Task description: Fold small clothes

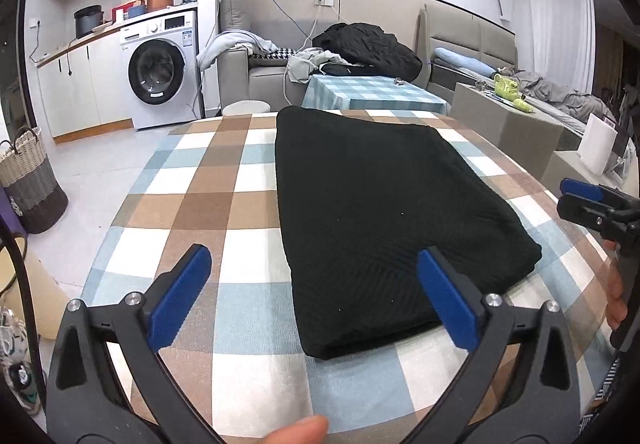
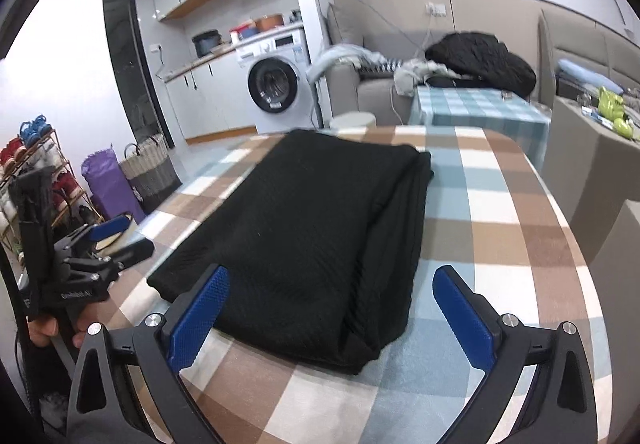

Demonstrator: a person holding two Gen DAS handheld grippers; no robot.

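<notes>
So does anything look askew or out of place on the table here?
Nothing much. The black garment lies folded on the checked tablecloth; only its right-side layers sit slightly uneven. Left gripper and right gripper are open, holding nothing.

Both wrist views low, facing garment (image 1: 384, 212)

Folded garment (image 1: 384, 212) lying on the bench (image 1: 224, 204), left tool (image 1: 316, 284) at its near left, right tool (image 2: 332, 308) at its near right, washing machine (image 1: 160, 72) and sofa (image 1: 260, 72) behind
</notes>
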